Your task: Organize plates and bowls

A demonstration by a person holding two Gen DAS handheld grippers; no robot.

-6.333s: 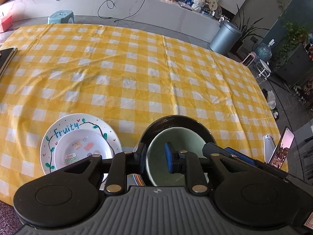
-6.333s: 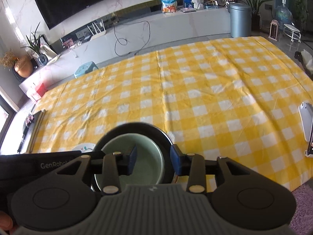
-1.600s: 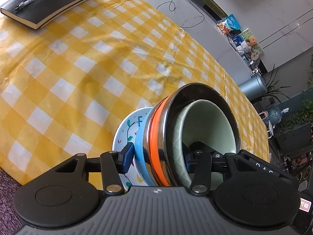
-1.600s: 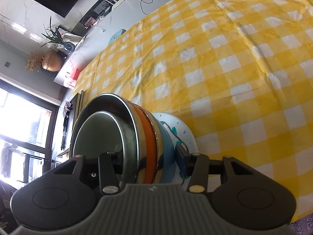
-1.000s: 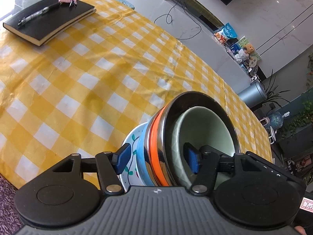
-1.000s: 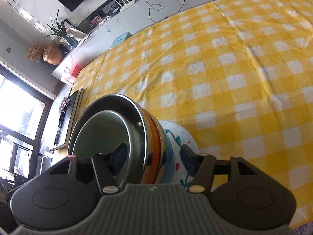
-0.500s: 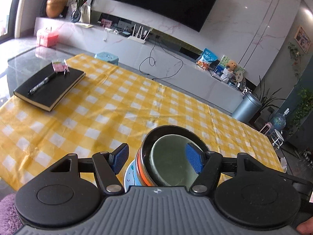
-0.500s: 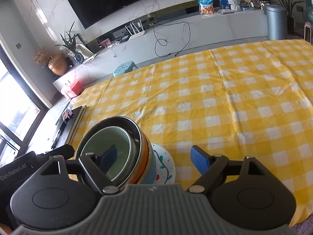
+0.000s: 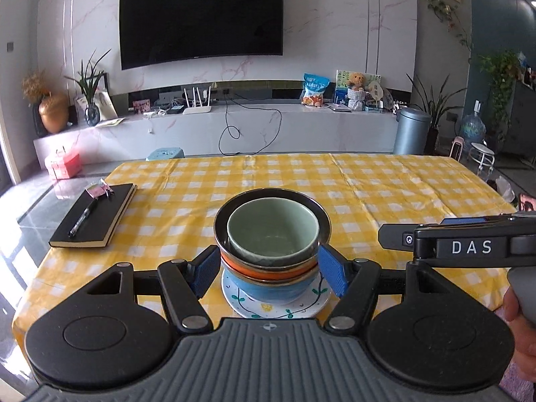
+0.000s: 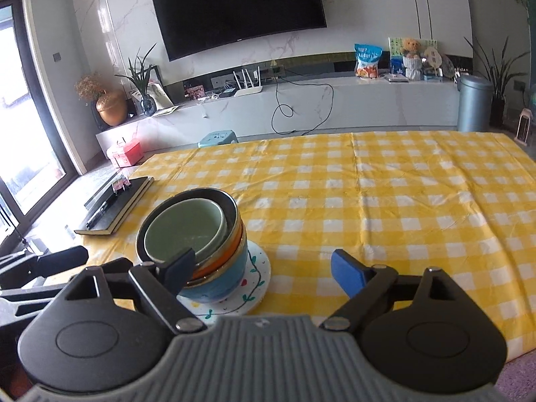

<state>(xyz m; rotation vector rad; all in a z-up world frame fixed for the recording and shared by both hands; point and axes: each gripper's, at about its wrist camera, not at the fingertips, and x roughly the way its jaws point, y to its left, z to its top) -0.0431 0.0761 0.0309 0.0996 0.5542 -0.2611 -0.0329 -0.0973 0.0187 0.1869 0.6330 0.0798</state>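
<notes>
Stack of nested bowls (image 9: 270, 254) upright on floral plate (image 9: 274, 305) on yellow checked worktop (image 9: 385, 197), framed between spread left tongs (image 9: 270, 269) without contact, left of widening right tongs (image 10: 263, 273), nothing gripped.

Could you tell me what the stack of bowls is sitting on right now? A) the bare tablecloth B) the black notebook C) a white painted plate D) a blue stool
C: the blue bowl at the bottom of the stack rests on the white painted plate.
</notes>
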